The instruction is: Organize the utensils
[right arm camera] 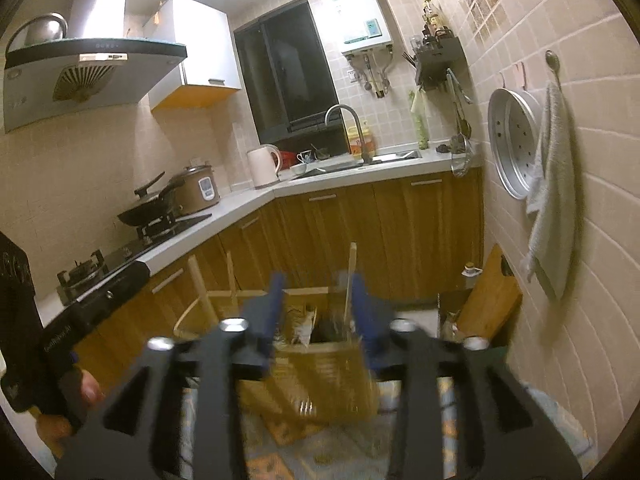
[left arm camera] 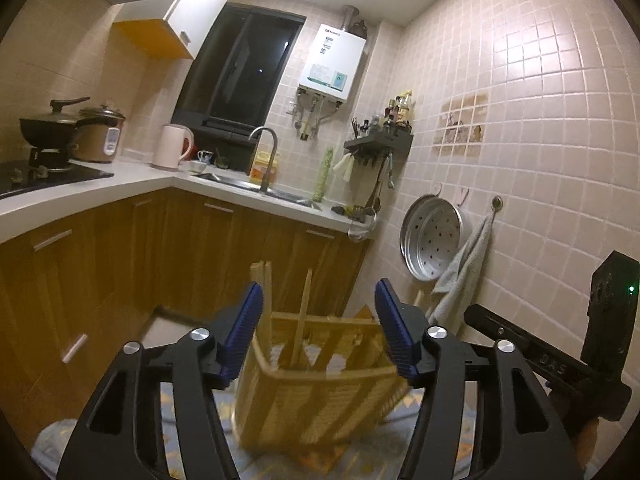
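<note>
1. The left gripper (left arm camera: 318, 328) has its blue pads (left arm camera: 244, 322) spread wide apart, holding nothing; they flank the top of a bamboo utensil holder (left arm camera: 316, 400) without clearly touching it.
2. The right gripper (right arm camera: 318, 312), blurred in its own view, has its blue fingers (right arm camera: 276, 300) apart too, though closer together; whether they touch the thin wooden stick (right arm camera: 350, 280) that rises between them cannot be told.
3. The bamboo utensil holder (right arm camera: 320, 392) sits just beyond both sets of fingers, tilted, with wooden sticks (left arm camera: 303, 312) standing up out of it.
4. It rests on a patterned cloth (left arm camera: 440, 432) of blue with orange shapes, spread over the near surface.
5. Farther off, wooden cabinets (left arm camera: 192, 248) run under an L-shaped white countertop (left arm camera: 120, 188).
6. On the left a black pan (left arm camera: 48, 128) sits on the gas hob, with a rice cooker (left arm camera: 102, 136) and a white kettle (left arm camera: 172, 146) beside it.
7. At the far end a faucet (left arm camera: 268, 156) stands over the sink below a dark window (left arm camera: 244, 72), with a water heater (left arm camera: 334, 62) to its right.
8. On the tiled right wall hang a perforated metal tray (left arm camera: 434, 236) and a grey towel (left arm camera: 464, 268).
</note>
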